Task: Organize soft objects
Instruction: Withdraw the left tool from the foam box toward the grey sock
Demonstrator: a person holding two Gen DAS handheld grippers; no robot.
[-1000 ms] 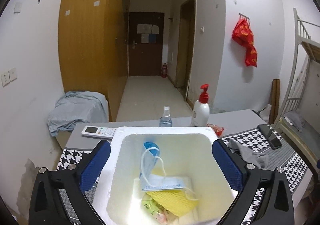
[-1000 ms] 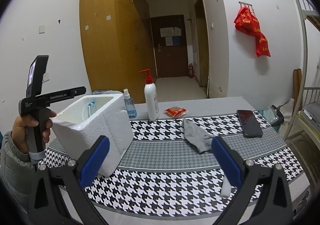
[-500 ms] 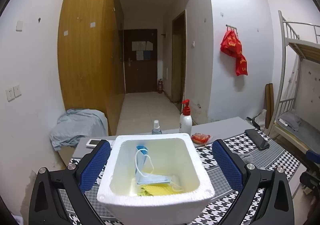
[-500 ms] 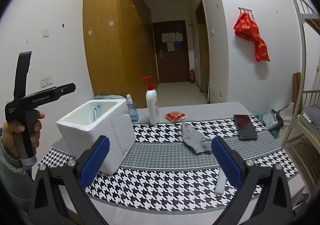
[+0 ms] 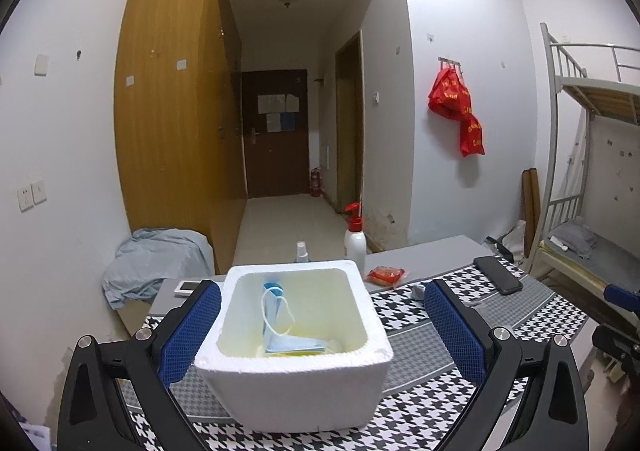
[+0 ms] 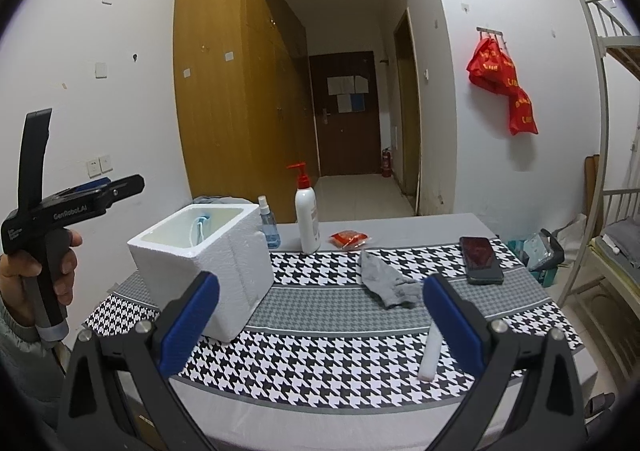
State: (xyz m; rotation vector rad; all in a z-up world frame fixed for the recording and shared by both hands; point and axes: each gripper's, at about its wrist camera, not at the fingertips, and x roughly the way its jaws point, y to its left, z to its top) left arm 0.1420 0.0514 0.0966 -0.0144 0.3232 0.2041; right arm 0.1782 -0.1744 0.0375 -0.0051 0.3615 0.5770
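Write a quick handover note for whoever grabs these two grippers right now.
Left gripper: jaws open, empty, held in front of the foam box.
Right gripper: jaws open, empty, above the table's near edge.
Done: blue face mask and something yellow are in the box.
Left: grey sock lies on the houndstooth cloth, beside the phone. A white stick-like item, softness unclear, lies near the front edge.
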